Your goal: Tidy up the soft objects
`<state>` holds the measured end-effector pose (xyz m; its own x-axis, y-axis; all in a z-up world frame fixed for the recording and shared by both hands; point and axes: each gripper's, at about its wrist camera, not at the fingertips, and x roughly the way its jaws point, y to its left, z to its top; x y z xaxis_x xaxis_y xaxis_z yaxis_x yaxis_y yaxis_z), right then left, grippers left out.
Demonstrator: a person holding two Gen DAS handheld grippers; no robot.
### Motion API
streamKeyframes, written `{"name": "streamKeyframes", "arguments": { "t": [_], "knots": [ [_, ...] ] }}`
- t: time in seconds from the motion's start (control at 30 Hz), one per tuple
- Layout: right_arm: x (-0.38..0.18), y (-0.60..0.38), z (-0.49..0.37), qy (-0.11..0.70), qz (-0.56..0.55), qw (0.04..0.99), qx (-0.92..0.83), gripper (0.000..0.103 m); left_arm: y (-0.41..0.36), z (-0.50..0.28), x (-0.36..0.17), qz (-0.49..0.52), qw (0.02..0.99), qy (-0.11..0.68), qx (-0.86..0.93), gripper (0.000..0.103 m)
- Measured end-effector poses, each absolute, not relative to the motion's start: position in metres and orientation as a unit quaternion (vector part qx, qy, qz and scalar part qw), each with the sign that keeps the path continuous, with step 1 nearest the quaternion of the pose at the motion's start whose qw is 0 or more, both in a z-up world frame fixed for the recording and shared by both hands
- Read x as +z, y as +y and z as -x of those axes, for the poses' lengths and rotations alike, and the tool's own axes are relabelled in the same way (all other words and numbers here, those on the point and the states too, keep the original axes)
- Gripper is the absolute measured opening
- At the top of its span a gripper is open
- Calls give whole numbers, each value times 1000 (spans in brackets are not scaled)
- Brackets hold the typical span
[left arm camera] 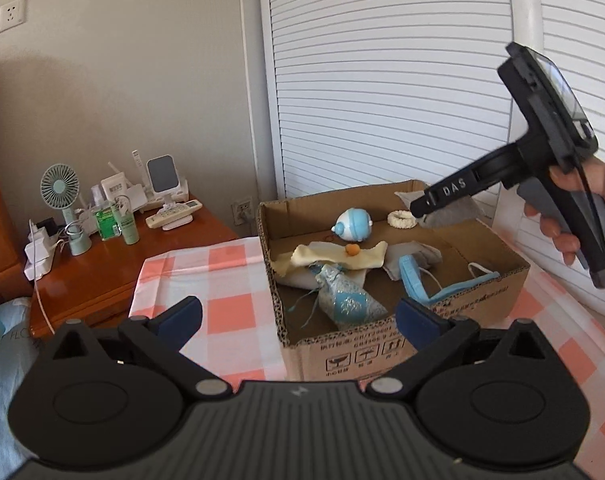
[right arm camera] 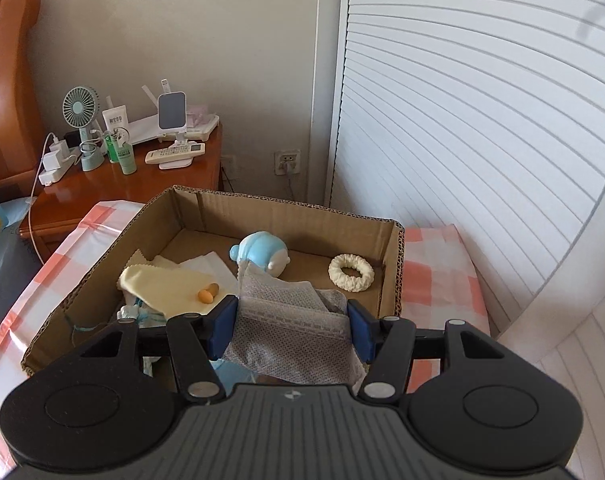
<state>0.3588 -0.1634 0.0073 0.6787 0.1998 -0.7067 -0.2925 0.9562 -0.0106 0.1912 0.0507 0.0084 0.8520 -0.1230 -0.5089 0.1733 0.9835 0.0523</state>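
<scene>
An open cardboard box [left arm camera: 478, 300] stands on a pink checked cloth. Inside lie a blue and white plush toy [left arm camera: 352, 226], a cream ring scrunchie [left arm camera: 401, 219], a pale yellow cloth [left arm camera: 334, 258], a blue patterned pouch [left arm camera: 348, 302] and a blue face mask [left arm camera: 418, 286]. My left gripper [left arm camera: 298, 318] is open and empty just in front of the box's near wall. My right gripper [right arm camera: 290, 330] is shut on a folded grey dotted cloth [right arm camera: 292, 332], held over the box [right arm camera: 286, 210]; the left wrist view shows it above the far right corner.
A wooden bedside table [left arm camera: 114, 268] to the left carries a small fan [left arm camera: 60, 190], bottles, a remote and chargers. White louvred doors [left arm camera: 382, 80] rise behind the box. A person's hand [left arm camera: 562, 216] holds the right tool. Bedding lies at the lower left.
</scene>
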Motion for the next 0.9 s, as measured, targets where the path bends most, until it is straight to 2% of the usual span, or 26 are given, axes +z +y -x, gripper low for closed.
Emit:
{"name": "streamKeyframes", "arguments": {
  "t": [0.1, 0.17, 0.2, 0.27, 0.3, 0.6, 0.9],
  "knots": [
    [-1, -159, -378, 388, 60, 911, 123, 63, 49, -183, 1, -51, 958, 275, -67, 102],
    [-5, -157, -387, 390, 60, 911, 119, 68, 46, -179, -2, -48, 954, 288, -69, 102],
    [-7, -157, -390, 392, 59, 911, 117, 72, 45, -177, -3, -46, 953, 290, -70, 102],
    [-9, -157, -394, 392, 59, 911, 110, 100, 40, -171, -3, -52, 956, 280, -65, 102],
    [-9, -158, -393, 391, 59, 912, 111, 103, 37, -167, -4, -61, 958, 273, -62, 102],
    [10, -170, -355, 394, 54, 911, 111, 103, 26, -156, -4, -65, 955, 282, -65, 102],
    [28, -178, -266, 417, 41, 907, 46, 103, 32, -144, 11, -36, 947, 318, -25, 102]
  ]
}}
